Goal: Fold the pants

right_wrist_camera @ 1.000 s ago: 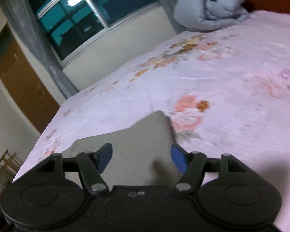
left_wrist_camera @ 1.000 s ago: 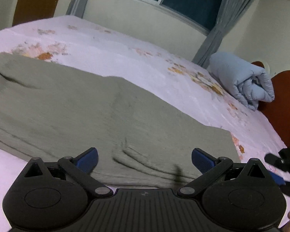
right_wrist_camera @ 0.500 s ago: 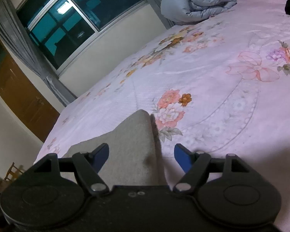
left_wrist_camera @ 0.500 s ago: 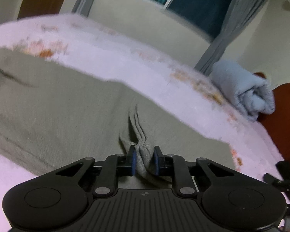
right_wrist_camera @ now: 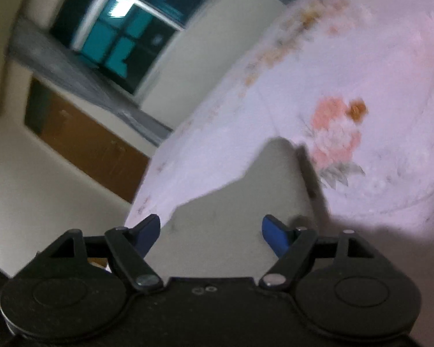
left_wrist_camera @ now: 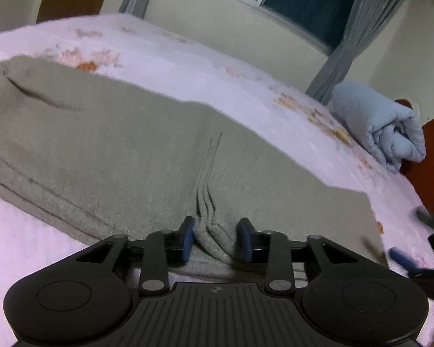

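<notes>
Left wrist view: pants [left_wrist_camera: 124,144], grey-green, spread flat across bed [left_wrist_camera: 205,66]. Left gripper [left_wrist_camera: 215,238] at their near hem; jaws opening, a bunched ridge of cloth between the blue pads, no clear press on it. Creases run away from the ridge. Pants' far edge slants up to the left; bare floral sheet beyond it and along the near left. Rolled blue quilt [left_wrist_camera: 382,133] at far right by headboard [left_wrist_camera: 431,156]; window and curtains behind.

Right wrist view, blurred: right gripper [right_wrist_camera: 211,230] over a pants corner [right_wrist_camera: 246,190]; jaws wide and opening, holding nothing. Corner edge just beside a pink flower print; open sheet to the right. Window, wooden door at left.
</notes>
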The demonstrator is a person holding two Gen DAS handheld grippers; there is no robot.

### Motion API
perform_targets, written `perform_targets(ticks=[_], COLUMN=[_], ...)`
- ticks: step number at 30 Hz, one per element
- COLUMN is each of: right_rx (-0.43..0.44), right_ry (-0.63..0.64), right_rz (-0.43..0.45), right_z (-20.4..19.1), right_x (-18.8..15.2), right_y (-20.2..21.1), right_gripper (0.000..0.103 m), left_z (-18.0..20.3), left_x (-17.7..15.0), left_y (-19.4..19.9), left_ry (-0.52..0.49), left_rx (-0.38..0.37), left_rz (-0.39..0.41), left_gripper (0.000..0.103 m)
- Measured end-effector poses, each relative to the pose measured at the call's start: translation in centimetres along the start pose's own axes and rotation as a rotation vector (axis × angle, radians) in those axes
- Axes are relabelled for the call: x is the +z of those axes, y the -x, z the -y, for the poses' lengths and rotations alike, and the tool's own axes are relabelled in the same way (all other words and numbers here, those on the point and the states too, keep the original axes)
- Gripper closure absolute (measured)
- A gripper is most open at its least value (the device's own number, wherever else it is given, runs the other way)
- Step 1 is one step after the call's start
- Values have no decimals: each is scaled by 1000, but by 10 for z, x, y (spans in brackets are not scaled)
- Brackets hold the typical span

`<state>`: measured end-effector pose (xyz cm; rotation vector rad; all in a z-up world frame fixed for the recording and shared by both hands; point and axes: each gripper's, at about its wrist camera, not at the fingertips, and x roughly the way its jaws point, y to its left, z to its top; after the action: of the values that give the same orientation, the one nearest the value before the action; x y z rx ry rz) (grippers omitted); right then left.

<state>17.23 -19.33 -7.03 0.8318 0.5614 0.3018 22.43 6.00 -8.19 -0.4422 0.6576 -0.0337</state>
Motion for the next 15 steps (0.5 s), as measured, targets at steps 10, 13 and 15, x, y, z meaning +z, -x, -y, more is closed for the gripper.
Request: perform_targets(ticks=[10, 13, 15], right_rx=[-3, -54, -95], right_ry=[-126, -162, -206], right_rz=[54, -2, -78], right_z=[8, 22, 36], right_x=[62, 72, 74], right_y=[-41, -78, -97], right_gripper=[42, 43, 44], left_z=[17, 15, 14], left_x=[12, 6, 4], left_y=[25, 1, 0], left_ry=[-185, -201, -214], left_rx=[108, 163, 160], left_rz=[109, 19, 30], left_gripper=[16, 14, 14])
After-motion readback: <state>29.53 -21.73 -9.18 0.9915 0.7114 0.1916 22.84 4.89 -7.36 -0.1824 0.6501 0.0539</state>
